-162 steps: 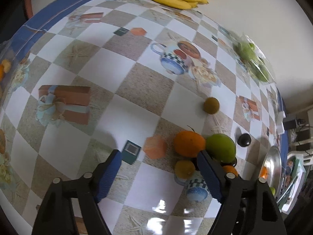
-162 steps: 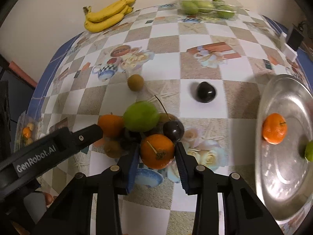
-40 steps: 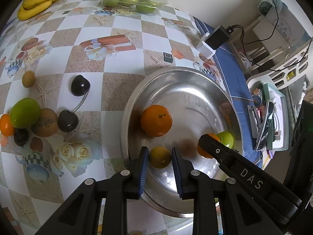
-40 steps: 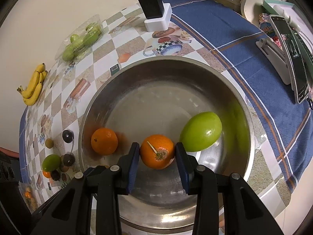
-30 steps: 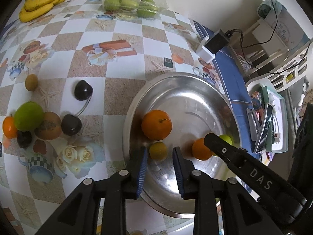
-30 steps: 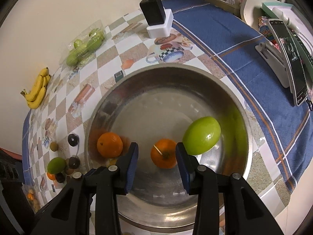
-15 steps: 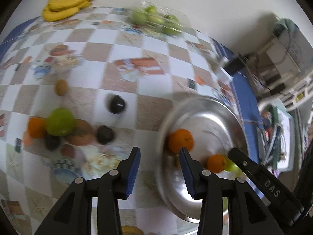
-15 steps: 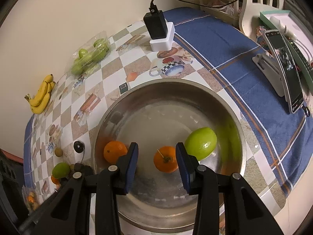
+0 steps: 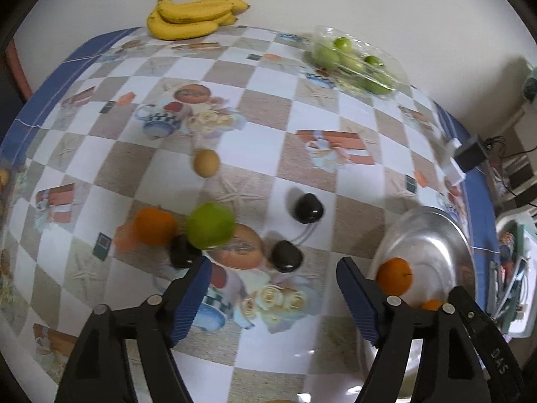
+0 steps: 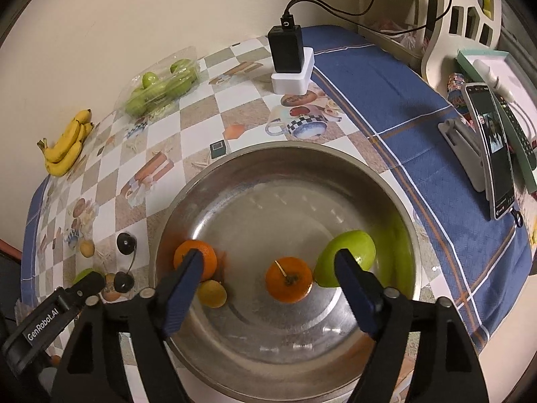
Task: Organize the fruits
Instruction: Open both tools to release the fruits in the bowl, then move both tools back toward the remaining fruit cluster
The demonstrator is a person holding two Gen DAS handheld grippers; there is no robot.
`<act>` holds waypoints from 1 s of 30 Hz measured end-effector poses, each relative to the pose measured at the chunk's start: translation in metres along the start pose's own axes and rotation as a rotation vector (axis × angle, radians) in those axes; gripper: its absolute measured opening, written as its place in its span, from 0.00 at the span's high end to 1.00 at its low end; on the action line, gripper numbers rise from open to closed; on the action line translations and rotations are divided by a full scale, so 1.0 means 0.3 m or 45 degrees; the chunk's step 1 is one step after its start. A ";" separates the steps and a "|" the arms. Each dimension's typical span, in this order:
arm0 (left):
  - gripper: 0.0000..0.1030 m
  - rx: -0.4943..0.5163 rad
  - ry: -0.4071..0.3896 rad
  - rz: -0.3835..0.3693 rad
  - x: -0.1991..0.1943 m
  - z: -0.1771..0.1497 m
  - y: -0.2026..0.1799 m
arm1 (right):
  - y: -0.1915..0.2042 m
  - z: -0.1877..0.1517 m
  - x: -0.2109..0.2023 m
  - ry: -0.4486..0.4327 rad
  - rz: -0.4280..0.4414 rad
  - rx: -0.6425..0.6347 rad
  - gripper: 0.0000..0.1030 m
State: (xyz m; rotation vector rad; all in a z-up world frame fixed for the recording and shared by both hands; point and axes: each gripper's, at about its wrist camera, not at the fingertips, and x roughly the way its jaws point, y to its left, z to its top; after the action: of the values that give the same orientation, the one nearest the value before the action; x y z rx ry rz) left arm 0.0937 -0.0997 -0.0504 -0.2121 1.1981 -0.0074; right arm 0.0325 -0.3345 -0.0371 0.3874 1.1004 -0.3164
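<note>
A steel bowl (image 10: 335, 342) holds two oranges (image 10: 288, 283), a small yellow fruit (image 10: 212, 293) and a green fruit (image 10: 349, 255). My right gripper (image 10: 268, 299) is open and empty above the bowl. My left gripper (image 9: 273, 299) is open and empty above the checkered tablecloth, left of the bowl (image 9: 433, 235). Ahead of it lie a green fruit (image 9: 210, 225), an orange (image 9: 154, 225), a brown fruit (image 9: 240, 247), dark fruits (image 9: 286, 256) and a small tan fruit (image 9: 205, 163).
Bananas (image 9: 191, 18) and a clear pack of green fruits (image 9: 355, 60) lie at the table's far edge by the wall. A black charger on a white block (image 10: 290, 60) stands behind the bowl. A phone on a stand (image 10: 493, 147) is at the right.
Both grippers let go of their fruits in the bowl and opened wide. My left gripper swung left toward the fruit pile. My right gripper rose above the bowl.
</note>
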 end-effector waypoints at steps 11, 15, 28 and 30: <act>0.01 -0.015 -0.031 0.052 -0.002 0.007 0.032 | 0.023 -0.012 0.013 -0.008 0.019 -0.025 0.06; 0.00 -0.029 -0.036 0.065 -0.001 0.013 0.048 | 0.034 -0.017 0.016 -0.010 0.020 -0.033 0.00; 0.00 -0.021 -0.042 0.071 0.003 0.042 0.102 | 0.088 -0.025 0.016 -0.005 0.075 -0.063 0.00; 0.00 -0.027 -0.045 0.079 0.005 0.048 0.117 | 0.106 -0.026 0.015 -0.003 0.074 -0.077 0.00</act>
State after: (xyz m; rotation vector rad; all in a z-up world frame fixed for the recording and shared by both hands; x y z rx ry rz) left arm 0.1038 -0.0631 -0.0528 -0.1928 1.1696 0.0625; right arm 0.0419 -0.3029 -0.0396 0.3646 1.0919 -0.2313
